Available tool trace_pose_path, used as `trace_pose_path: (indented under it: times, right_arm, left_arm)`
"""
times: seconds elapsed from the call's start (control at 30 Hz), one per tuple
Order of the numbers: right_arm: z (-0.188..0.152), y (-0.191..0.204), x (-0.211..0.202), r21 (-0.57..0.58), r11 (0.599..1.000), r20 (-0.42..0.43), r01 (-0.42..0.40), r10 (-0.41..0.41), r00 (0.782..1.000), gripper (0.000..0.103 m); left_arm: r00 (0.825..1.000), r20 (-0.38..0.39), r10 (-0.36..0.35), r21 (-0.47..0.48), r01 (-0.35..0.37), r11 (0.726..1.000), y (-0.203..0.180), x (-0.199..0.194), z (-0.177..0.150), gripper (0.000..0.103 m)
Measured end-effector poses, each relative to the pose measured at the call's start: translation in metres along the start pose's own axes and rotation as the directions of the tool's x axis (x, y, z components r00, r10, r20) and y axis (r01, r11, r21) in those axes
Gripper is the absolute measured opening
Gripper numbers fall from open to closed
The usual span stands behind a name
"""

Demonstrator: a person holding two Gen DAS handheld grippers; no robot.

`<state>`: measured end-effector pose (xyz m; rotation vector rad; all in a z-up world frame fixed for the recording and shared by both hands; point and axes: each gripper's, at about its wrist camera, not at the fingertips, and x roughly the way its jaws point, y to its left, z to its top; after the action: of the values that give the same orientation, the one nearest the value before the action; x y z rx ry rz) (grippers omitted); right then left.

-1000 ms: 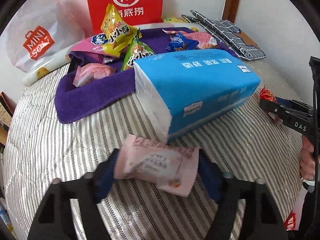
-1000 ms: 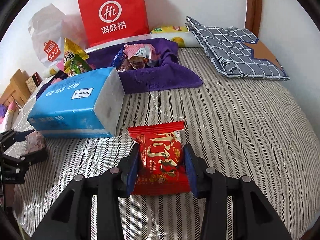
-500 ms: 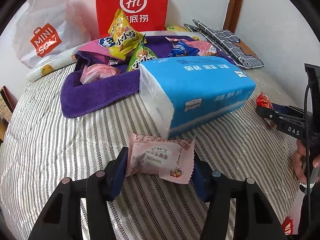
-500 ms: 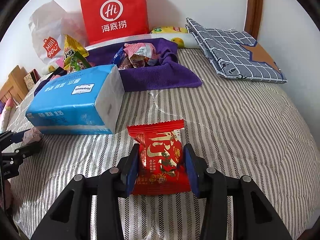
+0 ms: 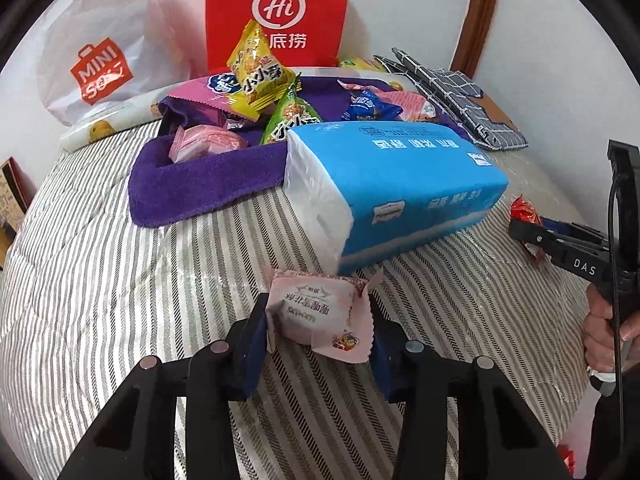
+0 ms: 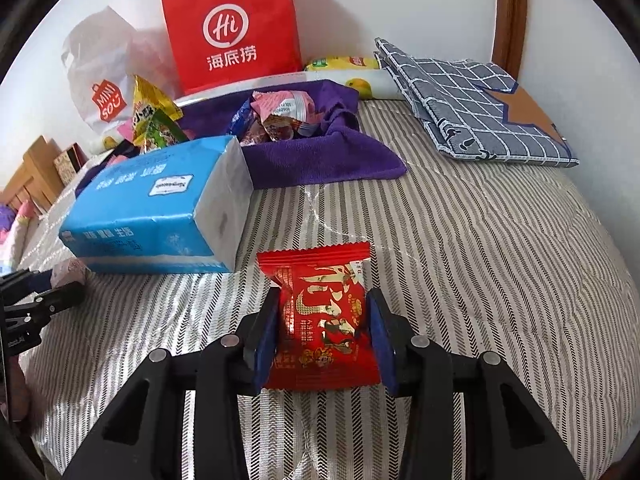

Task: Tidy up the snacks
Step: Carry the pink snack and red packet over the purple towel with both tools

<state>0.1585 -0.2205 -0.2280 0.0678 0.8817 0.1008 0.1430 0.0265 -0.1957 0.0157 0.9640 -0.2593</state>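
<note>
— What's just changed on your left side?

— My left gripper [image 5: 318,334] is now pinching the pink snack packet [image 5: 316,316] squarely; a second ago it was lying slantwise and loose between spread fingers, and I've been closing in on it. The packet is reading lifted off the striped bedcover [image 5: 120,264], though I can't tell for certain.

— And the right?

— My right gripper [image 6: 322,328] is staying clamped on the red snack packet [image 6: 324,320], much as it was a second ago, just over the bedcover in front of the blue tissue pack [image 6: 160,208].

— So what does that mean for the job?

— I'm judging both snacks are secured and ready to be carried to the purple towel-lined tray [image 5: 200,184], where the yellow packet [image 5: 256,70], the green packet [image 5: 292,114] and other snacks are already piling up.

— Anything blocking the way?

— The tissue pack is lying right between both grippers and the tray, touching its front edge, so I'm expecting to go over or around it. The red paper bag [image 6: 232,28] and white shopping bag [image 5: 96,68] are standing behind the tray, and a checked folded cloth [image 6: 472,108] is lying off to the right, well clear.
</note>
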Motion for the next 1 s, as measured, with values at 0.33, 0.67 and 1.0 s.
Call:
trace_pose_path:
  times: [0.33, 0.67, 1.0]
  right_arm:
    - [0.002, 0.005, -0.021, -0.005, 1.0, 0.029, -0.025, 0.025, 0.999, 0.04]
    - [0.04, 0.026, -0.065, -0.047, 0.998, 0.117, -0.037, 0.042, 0.992, 0.04]
    - [0.096, 0.045, -0.079, -0.066, 0.995, 0.17, -0.077, 0.087, 0.982, 0.041]
  left_arm:
    - [0.999, 0.002, -0.042, -0.081, 0.042, 0.996, 0.017, -0.022, -0.002, 0.039]
    - [0.996, 0.053, -0.073, -0.105, 0.078, 0.991, 0.02, -0.049, 0.021, 0.039]
    - [0.989, 0.104, -0.108, -0.095, 0.118, 0.988, 0.017, -0.061, 0.076, 0.039]
